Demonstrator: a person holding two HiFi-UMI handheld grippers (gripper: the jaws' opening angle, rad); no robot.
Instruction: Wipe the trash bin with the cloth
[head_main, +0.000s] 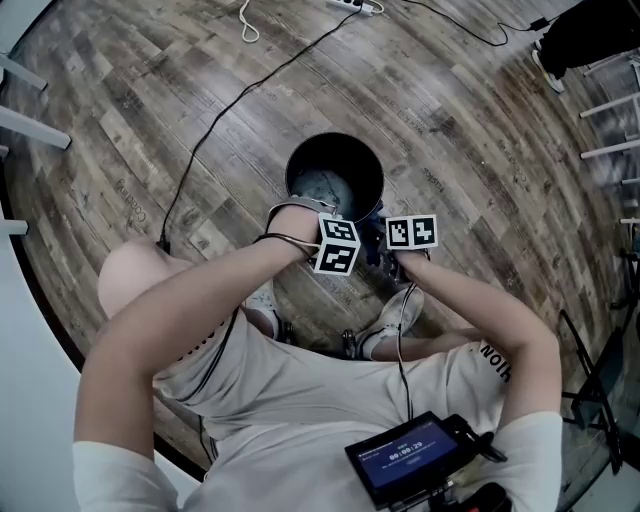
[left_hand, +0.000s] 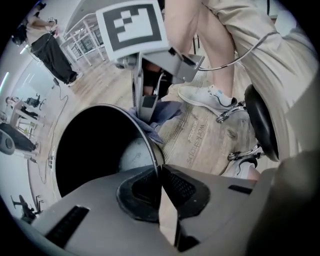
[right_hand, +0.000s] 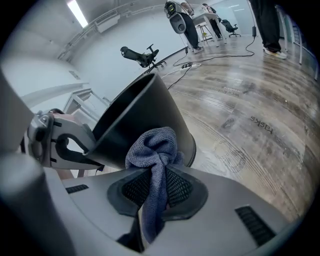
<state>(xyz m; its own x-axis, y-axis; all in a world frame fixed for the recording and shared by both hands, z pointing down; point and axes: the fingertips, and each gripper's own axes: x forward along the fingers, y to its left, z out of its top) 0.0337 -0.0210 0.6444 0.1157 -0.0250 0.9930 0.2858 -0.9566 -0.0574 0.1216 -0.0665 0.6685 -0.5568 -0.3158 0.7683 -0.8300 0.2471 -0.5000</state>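
Currently on record, item by item.

1. Trash bin (head_main: 335, 148): black, round, open at the top, standing on the wooden floor (head_main: 470, 120) directly in front of the person's feet. The inside is dark, with a paler grey bottom showing in the head view.

2. Cloth (right_hand: 155, 150): blue-grey terry, bunched into a loose knot. One end hangs down between the pads of the right tool; the bunched end lies against the bin's outer wall near the rim, on the side nearest the person.

3. Left tool (left_hand: 159, 175): pointing straight down at the near rim. Its jaws are together on the bin's thin wall, one pad inside and one outside, so the rim runs up from between them.

4. Right tool (right_hand: 159, 182): angled downward, just beside the left tool and to its right in the head view. Its jaws are clamped on the cloth, which fills the gap between the pads.

5. Marker cubes: one on each tool, nearly side by side above the bin's near edge.

6. Surroundings: a white shoe (left_hand: 205, 97) just beside the bin; a black cable (head_main: 250, 90) trailing across the floor; a small lit screen (head_main: 415, 460) at the person's chest; office chairs and desks far off in the right gripper view.
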